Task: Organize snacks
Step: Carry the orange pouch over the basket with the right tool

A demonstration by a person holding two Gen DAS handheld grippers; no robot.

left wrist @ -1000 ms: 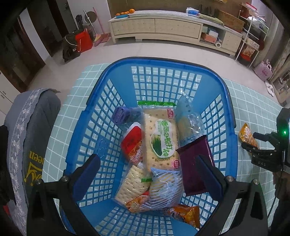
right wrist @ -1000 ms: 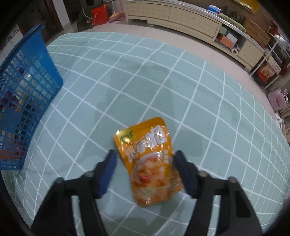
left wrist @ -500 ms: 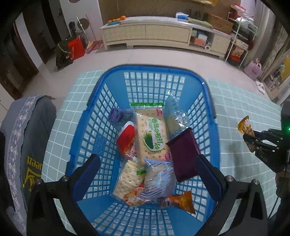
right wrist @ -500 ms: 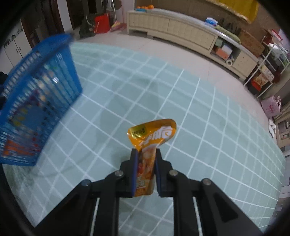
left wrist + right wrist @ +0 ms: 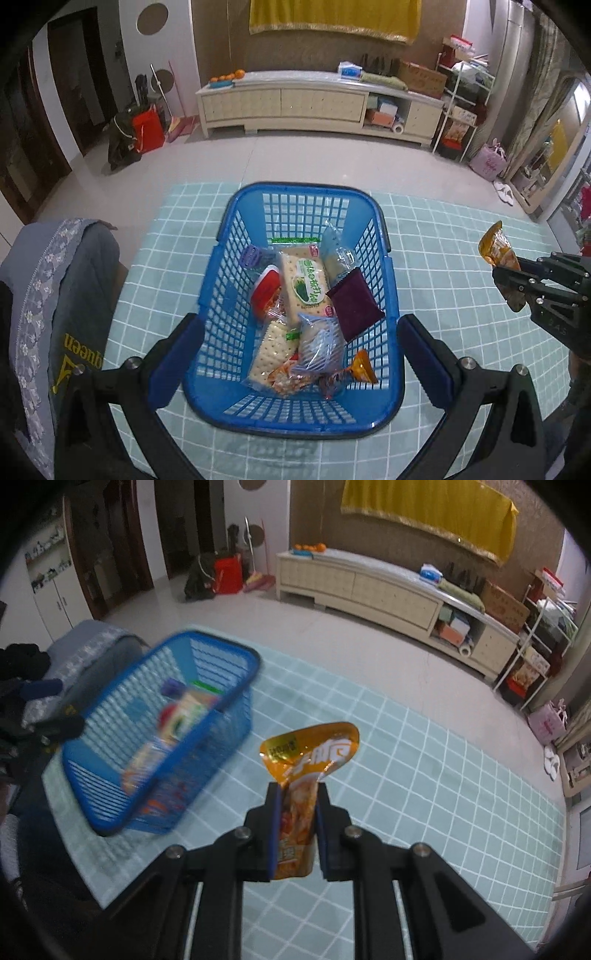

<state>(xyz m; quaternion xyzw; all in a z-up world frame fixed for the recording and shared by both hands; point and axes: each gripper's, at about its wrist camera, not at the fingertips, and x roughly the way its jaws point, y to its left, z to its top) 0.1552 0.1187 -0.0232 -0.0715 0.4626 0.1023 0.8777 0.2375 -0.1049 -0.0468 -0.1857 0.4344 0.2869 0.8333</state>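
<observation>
Right hand-held gripper [image 5: 293, 830]: nearest to the viewer, its two fingers are clamped together on the lower half of an orange snack pouch [image 5: 308, 760]. A second ago its fingers stood apart around the pouch, which lay flat on the table.
Orange snack pouch: now lifted clear of the table, standing upright in the grip, its top bent over slightly. In the left wrist view it hangs in the air, well to the right of the basket.
Left hand-held gripper [image 5: 301, 349]: its fingers are wide apart and hold nothing. It hovers over the near end of the basket, farther back from it than a second ago.
Table [image 5: 424, 775]: covered by a pale green cloth with a white grid. No other loose snack shows on the visible part.
Blue basket [image 5: 391, 291]: a slotted plastic basket on the table, to the left of the lifted pouch and apart from it.
Basket contents: a long cracker pack with green print [image 5: 304, 282], a dark purple packet [image 5: 354, 304], a red-topped packet [image 5: 266, 291], and several clear and orange wrappers lying loosely together.
What this means: the pick-up looks done. The next step is likely to carry the pouch left over the rim and release it among the others.
Grey garment [image 5: 55, 295]: draped at the table's left edge.
Far background: a long cream cabinet [image 5: 317, 105] against the wall.
</observation>
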